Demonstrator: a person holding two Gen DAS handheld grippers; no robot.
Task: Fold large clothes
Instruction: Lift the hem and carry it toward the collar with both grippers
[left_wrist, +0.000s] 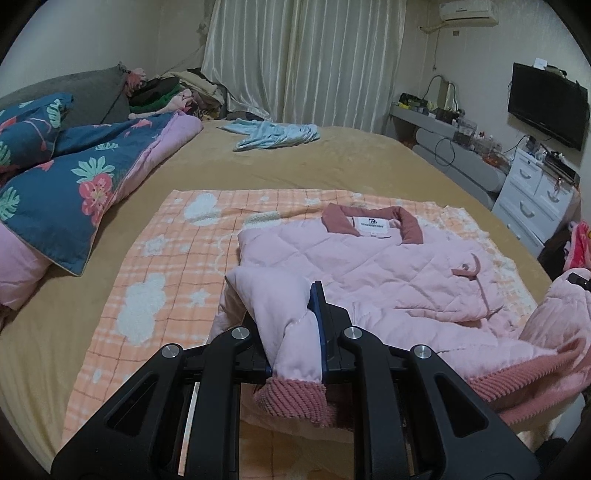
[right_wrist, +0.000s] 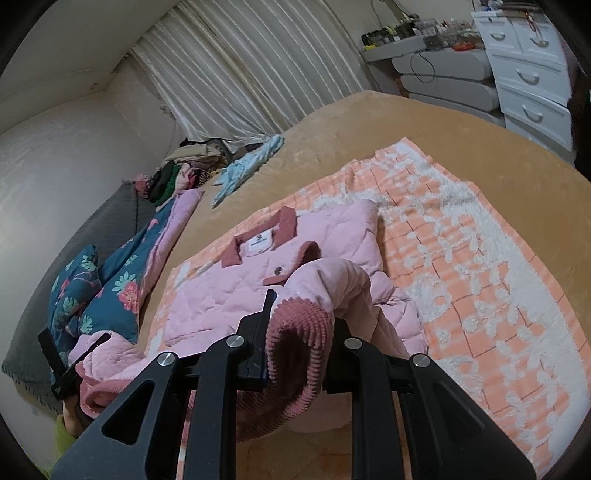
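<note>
A pink quilted jacket (left_wrist: 388, 273) (right_wrist: 207, 295) with a darker pink collar lies front up on an orange and white checked blanket (left_wrist: 166, 258) (right_wrist: 461, 258) on the bed. My left gripper (left_wrist: 291, 317) is shut on the jacket's left sleeve just above its ribbed cuff (left_wrist: 295, 398), and the sleeve is lifted over the jacket's lower left. My right gripper (right_wrist: 304, 314) is shut on the other sleeve at its ribbed cuff (right_wrist: 295, 332), held above the jacket's right side. Each sleeve hides one finger of its gripper. The left gripper (right_wrist: 74, 343) also shows at the left edge of the right wrist view.
A blue floral quilt (left_wrist: 74, 173) (right_wrist: 110, 288) is bunched on the bed's left side. A light blue garment (left_wrist: 273, 134) lies at the far end, with a clothes pile (left_wrist: 166, 92) behind. White drawers (left_wrist: 535, 195) and a wall television (left_wrist: 546, 103) stand to the right of the bed.
</note>
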